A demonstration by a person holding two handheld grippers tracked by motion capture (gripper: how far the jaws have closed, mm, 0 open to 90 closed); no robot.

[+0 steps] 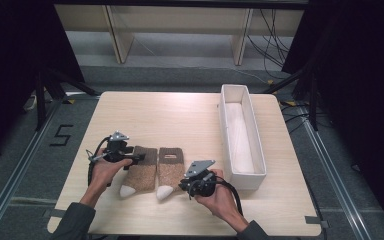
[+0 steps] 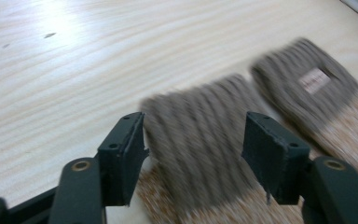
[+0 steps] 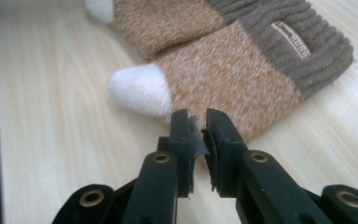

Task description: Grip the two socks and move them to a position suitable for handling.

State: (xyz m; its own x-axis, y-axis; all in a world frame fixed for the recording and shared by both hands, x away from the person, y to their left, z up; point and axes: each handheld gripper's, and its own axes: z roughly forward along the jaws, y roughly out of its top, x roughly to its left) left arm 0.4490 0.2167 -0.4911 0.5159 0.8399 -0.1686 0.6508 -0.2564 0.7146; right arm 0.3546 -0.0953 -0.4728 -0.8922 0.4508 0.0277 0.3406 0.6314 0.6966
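**Q:** Start with the big things. What is laid out?

**A:** Pale wooden table (image 1: 180, 112). Long white tray (image 1: 228, 102) along its right side, open top, nothing in it that I can make out. It stands well apart from the work for now; my guess is it is where the pair ends up.

**Q:** And the work itself?

**A:** Two socks flat near my edge of the table, side by side and touching, ribbed brown cuffs away from me, white toes toward me. Left sock (image 1: 141, 172), right sock (image 1: 170, 170). Lined up like that, they look ready to be paired.

**Q:** Your left gripper?

**A:** Left gripper (image 2: 193, 144) sits low over the left sock's cuff, jaws spread wide. The cuff lies between them, but the pads are clear of it, so nothing is gripped. Spread that far, I judge it is either letting go or framing the cuff for a fresh bite.

**Q:** Right gripper?

**A:** Right gripper (image 3: 198, 135) is at the toe end of the right sock, just short of its edge. Jaws nearly pressed together, only a slit between them, nothing pinched. Closed like that, it could nudge or flatten the sock.
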